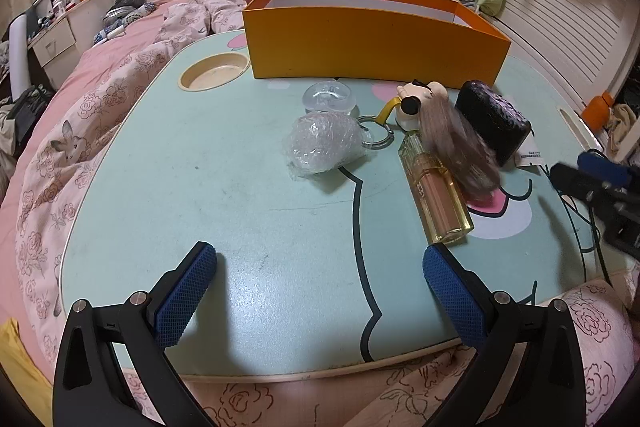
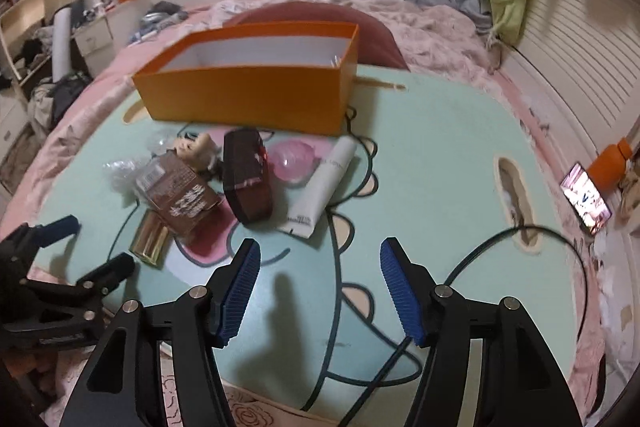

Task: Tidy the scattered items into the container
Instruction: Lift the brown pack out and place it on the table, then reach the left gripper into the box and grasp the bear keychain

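Observation:
An orange box (image 1: 360,39) (image 2: 248,95) stands open at the far side of the mint-green table (image 1: 180,187). In front of it lie a bubble-wrapped lump (image 1: 324,143), a clear dome (image 1: 330,97), a long-haired doll keychain (image 1: 440,123), a perfume bottle (image 1: 436,195) (image 2: 150,241), a dark case (image 1: 494,121) (image 2: 248,183), a brown packet (image 2: 180,195), a pink dome (image 2: 290,159) and a white tube (image 2: 324,187). My left gripper (image 1: 320,263) (image 2: 100,243) hovers open over the near table edge. My right gripper (image 2: 320,255) (image 1: 576,167) is open and empty, just short of the tube and case.
The table rests on a bed with a pink floral quilt (image 1: 80,131). A black cable (image 2: 520,239) loops across the table's right side. A lit phone (image 2: 586,199) and an orange bottle (image 2: 610,161) sit off the right edge. A round cup recess (image 1: 214,71) lies left of the box.

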Tool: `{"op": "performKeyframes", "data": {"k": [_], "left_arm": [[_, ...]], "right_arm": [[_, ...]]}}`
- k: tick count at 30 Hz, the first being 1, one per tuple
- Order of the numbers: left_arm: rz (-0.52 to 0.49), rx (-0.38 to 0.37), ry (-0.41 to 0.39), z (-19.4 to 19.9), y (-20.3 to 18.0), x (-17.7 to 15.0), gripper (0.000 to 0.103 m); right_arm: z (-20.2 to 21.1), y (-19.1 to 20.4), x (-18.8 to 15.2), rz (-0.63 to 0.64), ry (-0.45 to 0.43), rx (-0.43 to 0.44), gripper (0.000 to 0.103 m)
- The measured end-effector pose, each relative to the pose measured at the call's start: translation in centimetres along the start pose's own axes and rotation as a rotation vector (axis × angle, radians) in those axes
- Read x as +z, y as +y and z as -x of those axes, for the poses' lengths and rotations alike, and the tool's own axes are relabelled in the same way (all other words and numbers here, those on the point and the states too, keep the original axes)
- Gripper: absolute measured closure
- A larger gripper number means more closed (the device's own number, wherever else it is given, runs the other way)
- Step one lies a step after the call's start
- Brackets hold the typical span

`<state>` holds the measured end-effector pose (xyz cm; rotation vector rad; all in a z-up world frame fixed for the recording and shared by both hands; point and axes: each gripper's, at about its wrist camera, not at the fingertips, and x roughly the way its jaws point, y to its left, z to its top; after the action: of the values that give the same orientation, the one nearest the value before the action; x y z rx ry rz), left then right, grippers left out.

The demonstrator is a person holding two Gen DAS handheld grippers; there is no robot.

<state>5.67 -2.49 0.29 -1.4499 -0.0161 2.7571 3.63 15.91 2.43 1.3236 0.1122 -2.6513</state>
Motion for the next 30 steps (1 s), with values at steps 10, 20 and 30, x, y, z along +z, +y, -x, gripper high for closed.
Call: {"op": "performKeyframes", "data": {"k": [10, 20, 30], "left_arm": [[0.0, 0.001, 0.001, 0.1, -0.1, 0.0, 0.0], [-0.018, 0.03, 0.001, 1.3, 0.2, 1.4, 0.001], [-0.174, -0.154, -0.1, 6.3, -5.3, 18.1, 0.002]], "right_arm": [[-1.1, 0.3, -0.7, 0.004, 0.047, -0.013, 0.039], [-1.0, 0.5, -0.7, 0.008, 0.045, -0.01, 0.035], [-0.7, 0.1, -0.8, -0.008, 0.032, 0.011, 0.033]]}}
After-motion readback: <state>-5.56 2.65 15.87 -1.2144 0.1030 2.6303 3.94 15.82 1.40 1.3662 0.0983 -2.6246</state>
